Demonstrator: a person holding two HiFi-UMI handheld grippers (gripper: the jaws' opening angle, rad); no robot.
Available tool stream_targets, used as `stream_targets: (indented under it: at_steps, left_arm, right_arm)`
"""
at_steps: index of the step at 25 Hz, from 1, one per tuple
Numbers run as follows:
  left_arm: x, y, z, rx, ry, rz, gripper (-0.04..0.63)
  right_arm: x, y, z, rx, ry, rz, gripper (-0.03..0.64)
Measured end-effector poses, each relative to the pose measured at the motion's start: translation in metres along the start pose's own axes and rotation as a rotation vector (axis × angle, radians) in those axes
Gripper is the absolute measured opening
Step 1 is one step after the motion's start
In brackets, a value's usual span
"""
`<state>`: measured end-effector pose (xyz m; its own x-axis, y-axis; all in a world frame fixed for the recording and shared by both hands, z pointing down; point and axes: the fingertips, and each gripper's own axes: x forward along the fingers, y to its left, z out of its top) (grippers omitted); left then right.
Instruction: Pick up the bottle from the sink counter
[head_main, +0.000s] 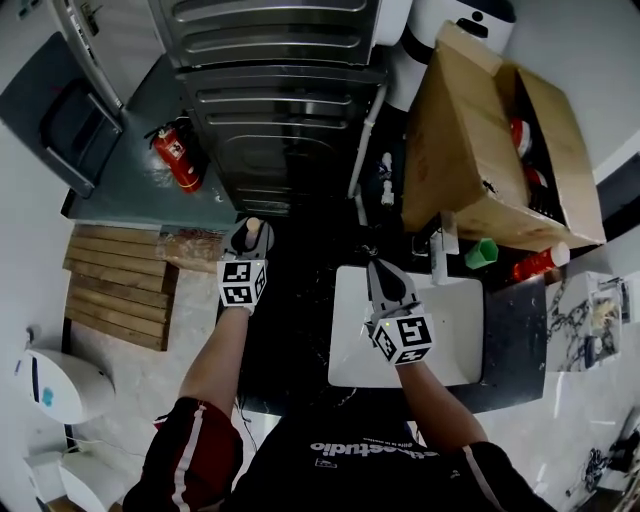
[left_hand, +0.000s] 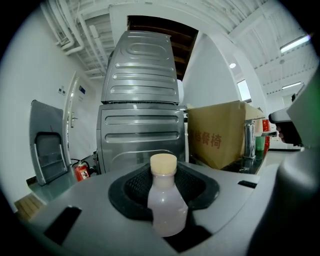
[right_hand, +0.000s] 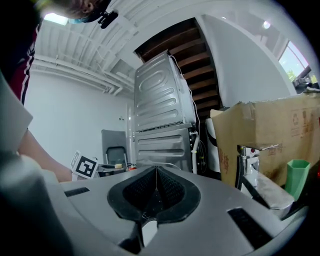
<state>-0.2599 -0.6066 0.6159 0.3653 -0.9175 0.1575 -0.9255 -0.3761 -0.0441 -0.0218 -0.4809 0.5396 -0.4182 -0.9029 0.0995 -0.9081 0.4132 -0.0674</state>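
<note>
A small translucent bottle with a beige cap stands upright between the black pads of my left gripper, which is shut on it. In the head view the left gripper is over the left end of the dark sink counter, and the bottle's cap shows between its jaws. My right gripper hangs over the white sink basin. It is shut with nothing in it; the right gripper view shows its pads meeting in a thin line.
A faucet, a green cup and a red bottle stand behind the basin. A large open cardboard box sits at the back right. A steel appliance and a fire extinguisher lie ahead, a wooden pallet at left.
</note>
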Motion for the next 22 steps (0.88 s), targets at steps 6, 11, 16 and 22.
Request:
stream_targets:
  at_steps: [6,11,16,22]
  left_arm:
    - [-0.057,-0.063,0.032,0.022,-0.050,-0.089,0.144]
    - [-0.110,-0.146,0.073,0.041,-0.077,-0.177,0.144]
    - [-0.155,-0.228,0.114,0.009,-0.113,-0.221,0.146]
    - [-0.186,-0.310,0.144,-0.020,-0.091,-0.273,0.144]
  right_arm:
    - [-0.048,-0.020,0.014,0.005,-0.002,-0.021,0.039]
    - [-0.110,-0.043,0.031,0.029,-0.005,-0.025,0.038]
    - [-0.188,-0.076,0.063,0.036,0.006,-0.043,0.038]
    - [-0.282,-0.128,0.094,0.064,0.016,-0.073,0.038]
